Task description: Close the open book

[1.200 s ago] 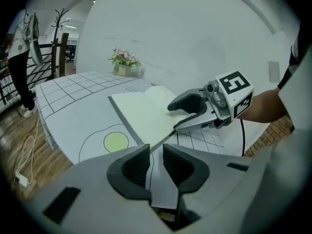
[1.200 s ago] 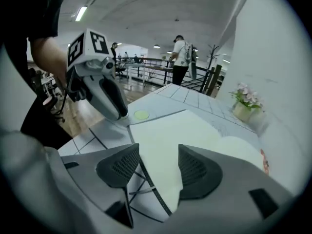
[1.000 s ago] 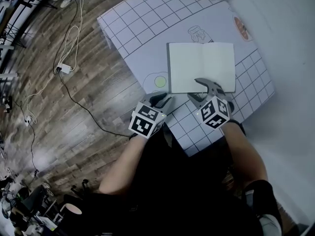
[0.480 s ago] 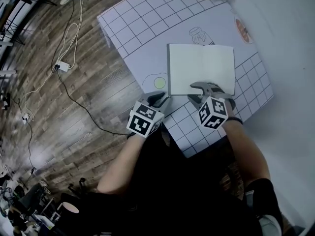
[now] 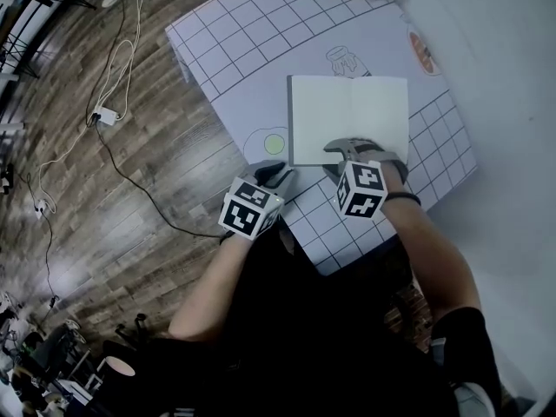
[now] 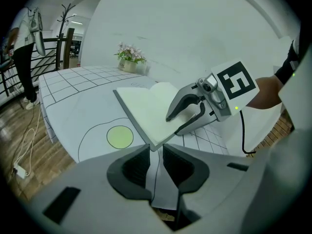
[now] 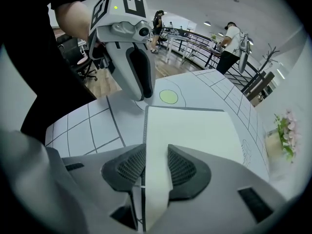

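No words or numbers can be read anywhere. The left cube (image 5: pixel 252 208) and the right cube (image 5: pixel 360 189) bear only black-and-white square patterns. The book (image 5: pixel 347 115) shows blank pages; the table (image 5: pixel 234 33) has line drawings alone.

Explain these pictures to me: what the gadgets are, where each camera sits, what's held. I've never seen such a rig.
No robot: a person holds two two-jaw grippers; the marker cubes are part of them. One picture comes from a head camera looking down, the other two from cameras riding on the grippers. On the gridded table lies an open book; flowers stand at the far end. The left gripper is empty, jaws slightly apart, beside the book. The right gripper straddles the book's near edge; its jaws have just been closing but do not yet visibly pinch it.
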`<state>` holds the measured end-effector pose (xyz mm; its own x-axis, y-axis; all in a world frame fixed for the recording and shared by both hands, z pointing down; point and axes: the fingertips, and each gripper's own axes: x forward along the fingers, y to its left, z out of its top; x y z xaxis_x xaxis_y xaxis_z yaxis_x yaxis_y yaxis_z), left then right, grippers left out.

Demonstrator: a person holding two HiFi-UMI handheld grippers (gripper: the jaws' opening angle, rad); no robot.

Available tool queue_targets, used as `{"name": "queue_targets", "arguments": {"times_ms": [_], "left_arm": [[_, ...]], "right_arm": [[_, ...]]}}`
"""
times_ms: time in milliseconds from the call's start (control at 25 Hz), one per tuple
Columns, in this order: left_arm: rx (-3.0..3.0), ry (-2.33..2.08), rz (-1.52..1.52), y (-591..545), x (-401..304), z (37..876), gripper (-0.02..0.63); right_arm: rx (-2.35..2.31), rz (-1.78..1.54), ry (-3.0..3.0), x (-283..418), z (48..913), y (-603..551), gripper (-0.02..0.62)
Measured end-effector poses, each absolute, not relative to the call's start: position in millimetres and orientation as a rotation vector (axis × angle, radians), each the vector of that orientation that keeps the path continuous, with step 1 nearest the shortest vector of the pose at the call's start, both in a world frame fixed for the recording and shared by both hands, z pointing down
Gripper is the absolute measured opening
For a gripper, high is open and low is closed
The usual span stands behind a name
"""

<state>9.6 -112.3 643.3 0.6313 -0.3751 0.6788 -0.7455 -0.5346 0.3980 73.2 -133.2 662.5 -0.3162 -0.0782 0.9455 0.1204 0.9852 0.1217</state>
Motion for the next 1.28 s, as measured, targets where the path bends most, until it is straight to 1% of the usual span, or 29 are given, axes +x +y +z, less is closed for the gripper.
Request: {"name": "queue_targets", "arguments": {"times_ms": [120, 240, 320, 680, 1120, 1280], "left_arm": [[2.178, -0.866, 0.691, -113.3, 14.8, 639.2, 0.066], [2.184, -0.859, 0.698, -112.0, 18.6, 636.5, 0.067], [2.188, -0.851, 0.705, -112.4, 20.6, 635.6, 0.067], [2.228, -0.825, 0.739, -126.1, 34.7, 628.0, 0.067], [2.307, -0.778, 0.801, -156.6, 64.4, 604.9, 0.066], [2.335, -0.752, 0.809, -166.8, 79.2, 597.7, 0.066]], "right_arm": [[-0.038, -0.164, -1.897, 73.9, 659.7, -132.2, 0.124], [-0.043, -0.121, -1.925, 74.0, 655.3, -125.5, 0.049], [-0.011, -0.096, -1.954, 74.6, 651.0, -124.7, 0.026], [0.194, 0.037, -2.084, 83.7, 627.1, -132.5, 0.014], [0.482, 0.193, -2.191, 120.1, 594.3, -139.3, 0.009], [0.622, 0.315, -2.253, 140.5, 586.3, -144.3, 0.009]]}}
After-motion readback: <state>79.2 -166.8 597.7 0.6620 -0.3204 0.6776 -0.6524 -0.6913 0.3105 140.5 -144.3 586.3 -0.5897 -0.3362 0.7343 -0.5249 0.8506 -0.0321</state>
